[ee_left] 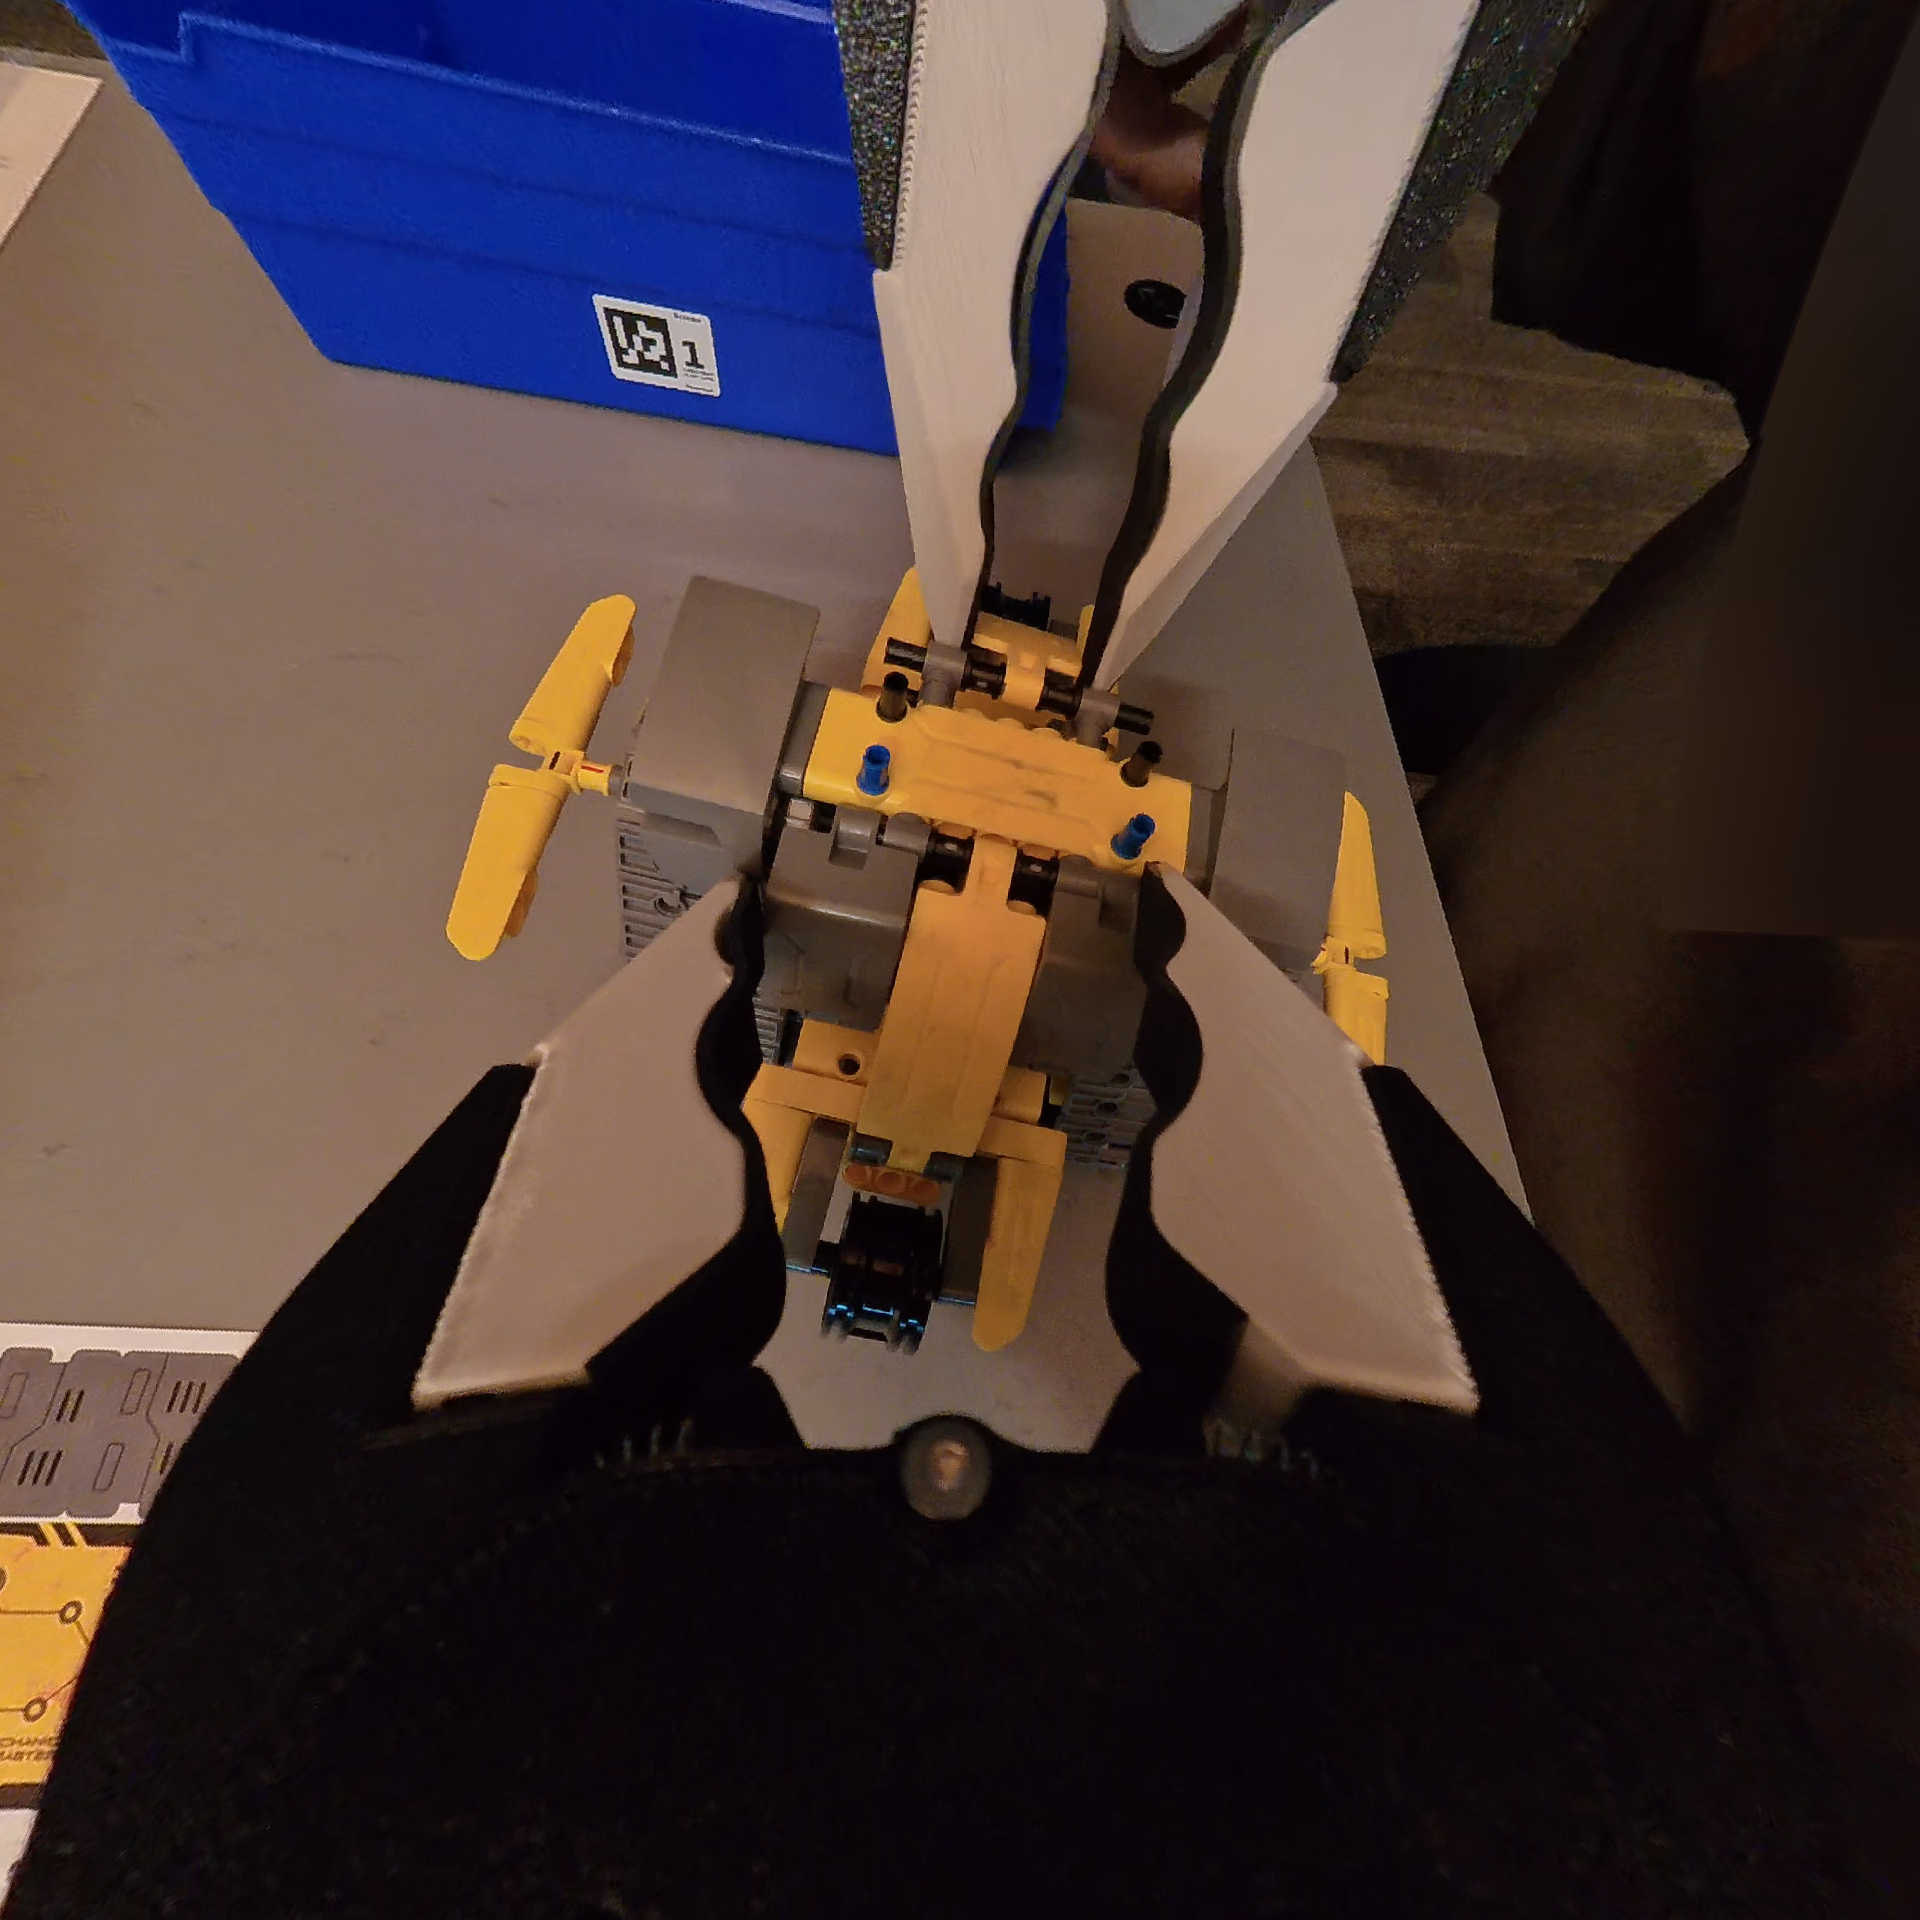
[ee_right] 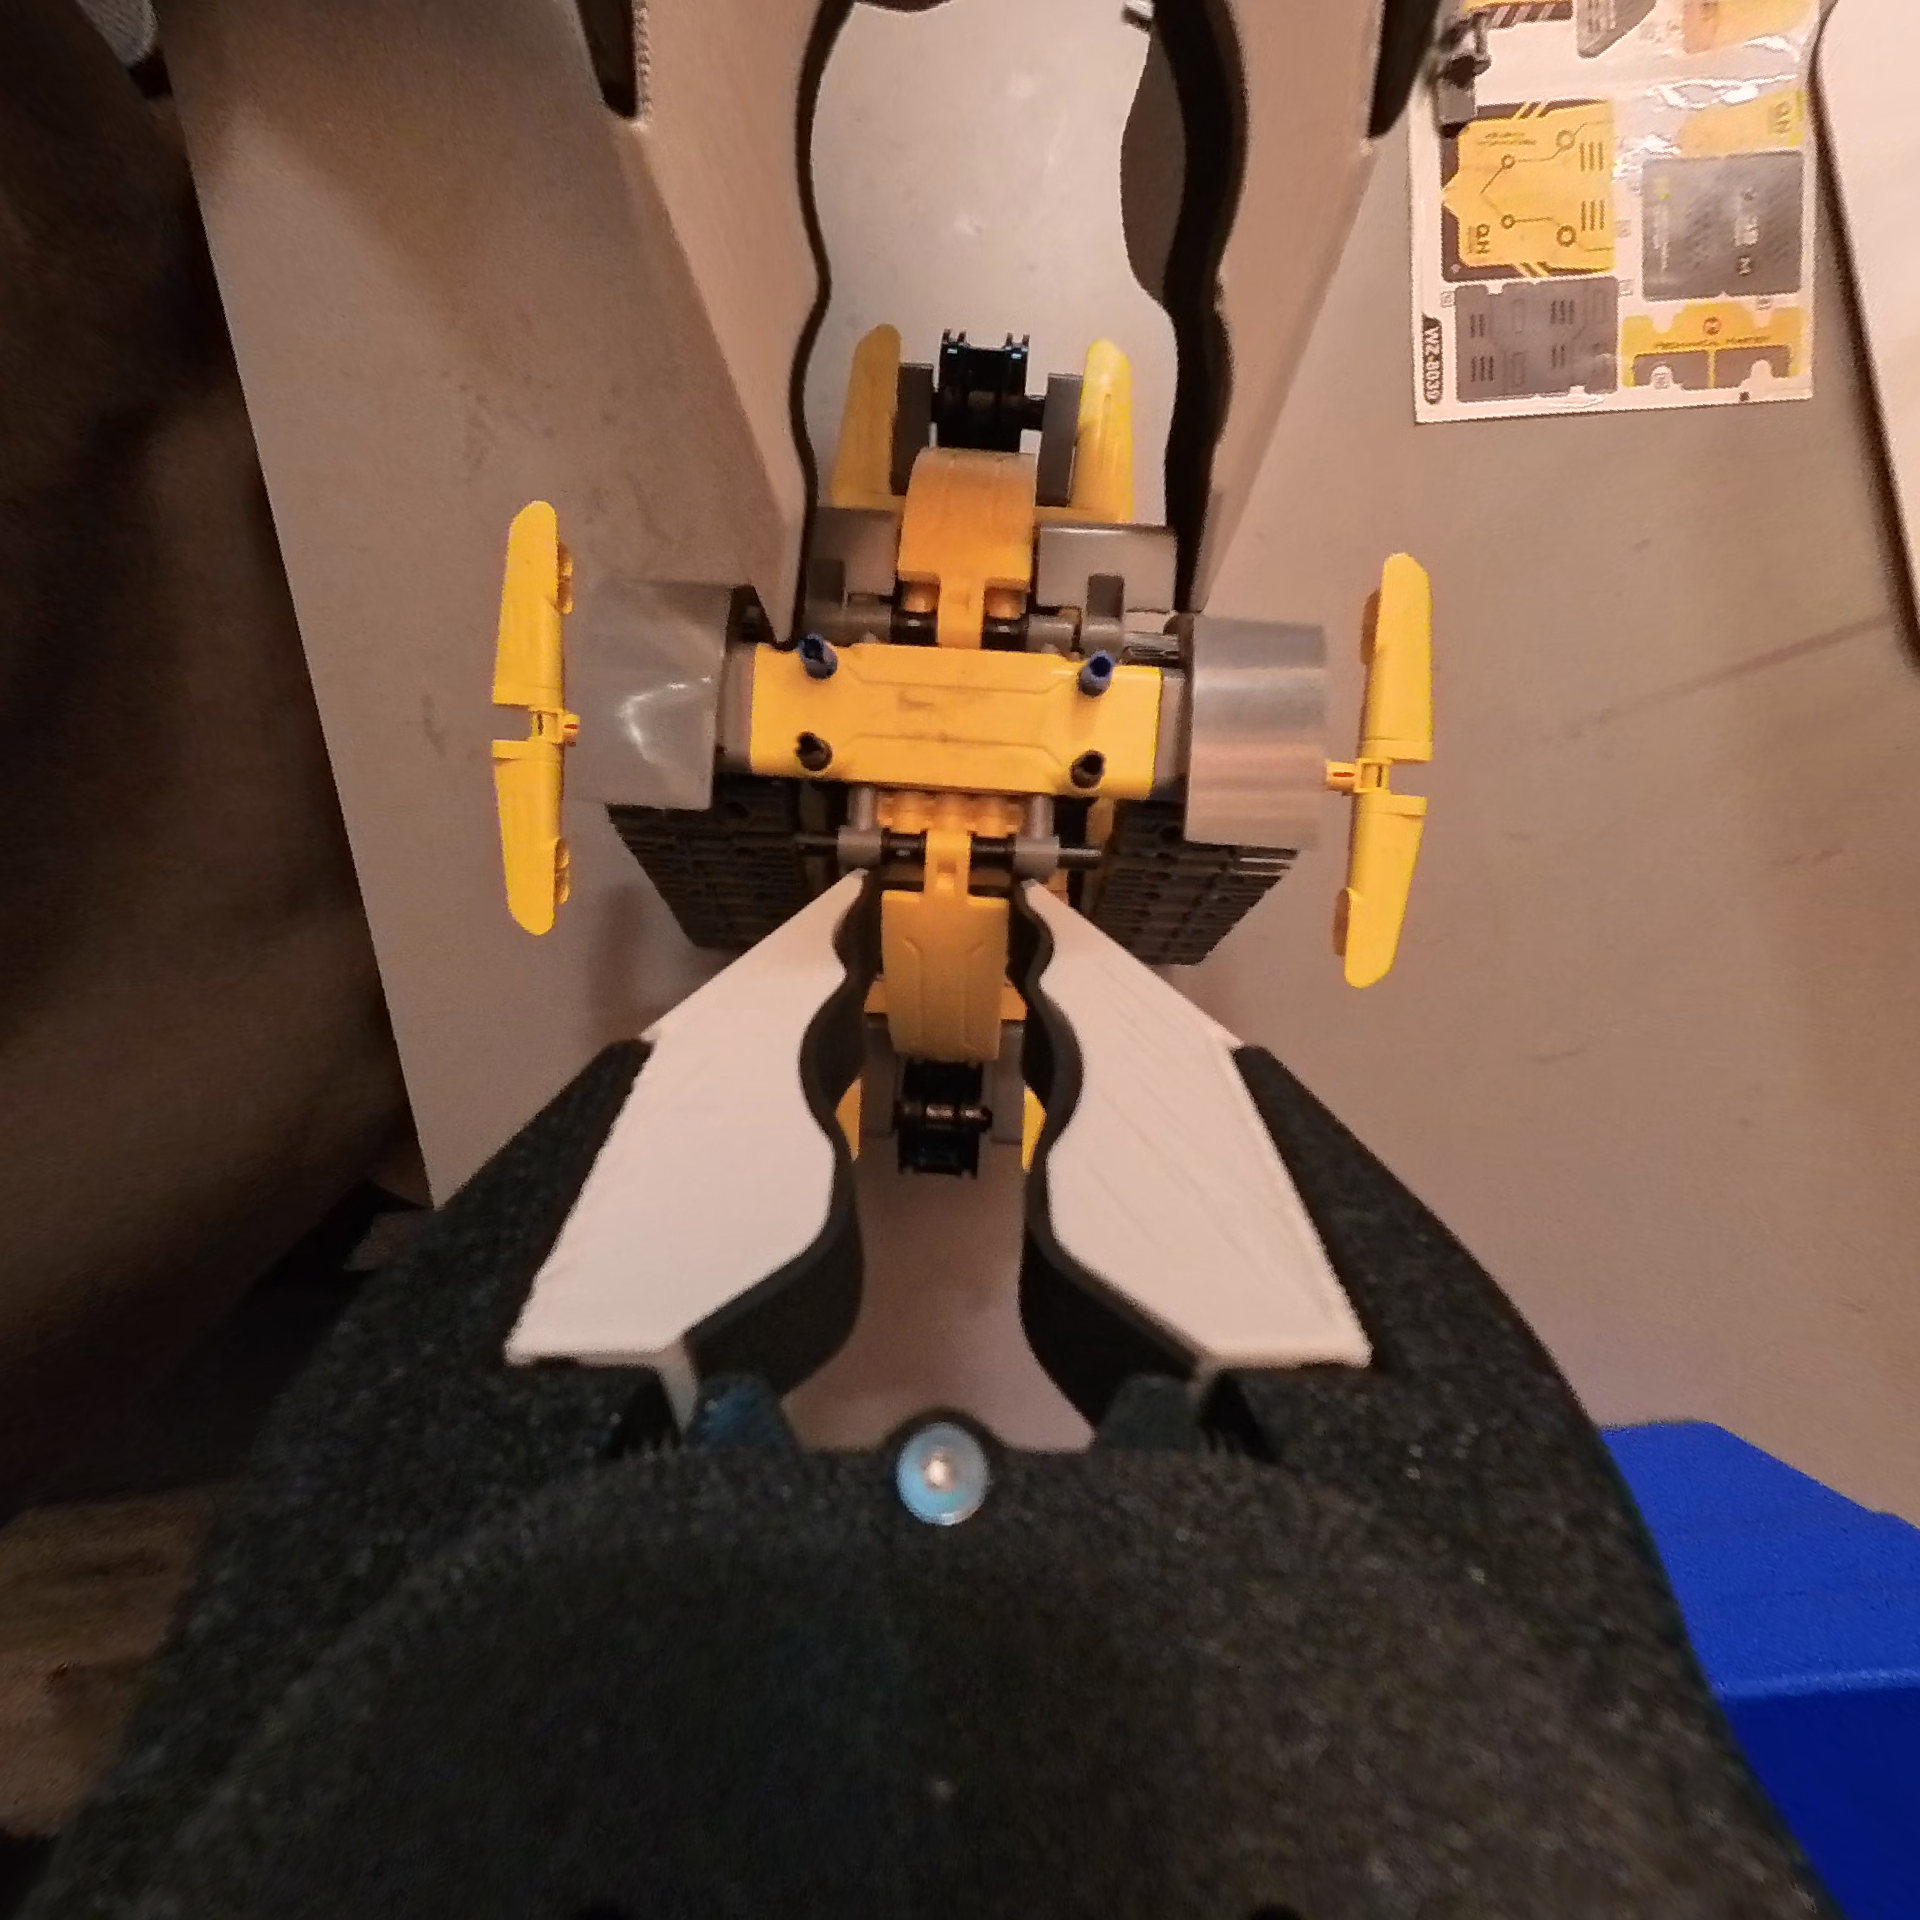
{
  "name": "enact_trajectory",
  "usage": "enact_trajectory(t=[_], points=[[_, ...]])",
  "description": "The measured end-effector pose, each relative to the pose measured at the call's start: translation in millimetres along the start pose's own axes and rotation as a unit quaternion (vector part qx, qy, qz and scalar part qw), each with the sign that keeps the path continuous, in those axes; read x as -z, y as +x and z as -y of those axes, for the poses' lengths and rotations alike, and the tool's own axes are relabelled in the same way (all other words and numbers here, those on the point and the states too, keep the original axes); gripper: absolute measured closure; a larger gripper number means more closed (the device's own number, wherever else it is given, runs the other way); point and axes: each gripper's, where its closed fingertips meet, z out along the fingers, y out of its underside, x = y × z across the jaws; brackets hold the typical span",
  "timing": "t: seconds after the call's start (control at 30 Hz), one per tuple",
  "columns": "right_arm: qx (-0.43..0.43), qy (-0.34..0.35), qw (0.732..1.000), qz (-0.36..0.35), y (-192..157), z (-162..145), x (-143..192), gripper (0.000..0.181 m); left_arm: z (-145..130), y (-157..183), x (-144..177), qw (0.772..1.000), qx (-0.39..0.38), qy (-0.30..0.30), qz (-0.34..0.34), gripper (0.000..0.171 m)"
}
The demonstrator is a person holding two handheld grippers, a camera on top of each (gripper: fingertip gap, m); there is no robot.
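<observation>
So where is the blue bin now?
The blue bin sits on the grey table at upper left in the left wrist view, behind the yellow toy model; the right wrist view shows its corner at lower right.

You have one yellow-and-grey brick model (ee_left: 977, 935) on the grey table (ee_left: 260, 727), and two grippers meet at it: the left gripper (ee_left: 940, 883) and the right gripper (ee_left: 1023, 644). On the model's top plate you can count two blue pins (ee_left: 876, 769) and two black pins (ee_left: 1146, 756). Behind the model sits one blue bin (ee_left: 520, 208); beside the model lies one sticker sheet (ee_right: 1621, 239).
</observation>
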Motion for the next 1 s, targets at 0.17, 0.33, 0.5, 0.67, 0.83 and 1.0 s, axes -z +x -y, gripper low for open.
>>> enact_trajectory(t=[0.17,0.33,0.5,0.67,0.83,1.0], points=[[-0.002,0.016,1.0,-0.024,-0.3,0.8,0.1,0.158,0.0,0.1,0.2,1.0,0.005,0.008,-0.003,0.102],[-0.012,0.013,0.999,-0.034,-1.4,0.1,0.4,0.158,0.1,0.1,-0.1,1.0,0.001,0.002,-0.003,0.102],[-0.002,-0.008,0.999,-0.032,-0.3,1.1,0.3,0.158,-0.6,-0.2,0.4,1.0,0.003,0.001,-0.002,0.102],[-0.009,0.023,1.0,-0.016,-0.2,1.3,0.6,0.158,-0.7,-0.3,0.2,1.0,0.002,0.002,-0.002,0.101],[-0.016,0.032,0.999,-0.003,-0.2,1.4,1.1,0.158,-0.6,-0.4,0.0,1.0,0.001,0.0,-0.003,0.101],[-0.014,0.016,1.0,0.016,-0.3,1.9,1.9,0.157,-0.5,-0.3,-0.2,1.0,0.0,-0.001,-0.002,0.101]])
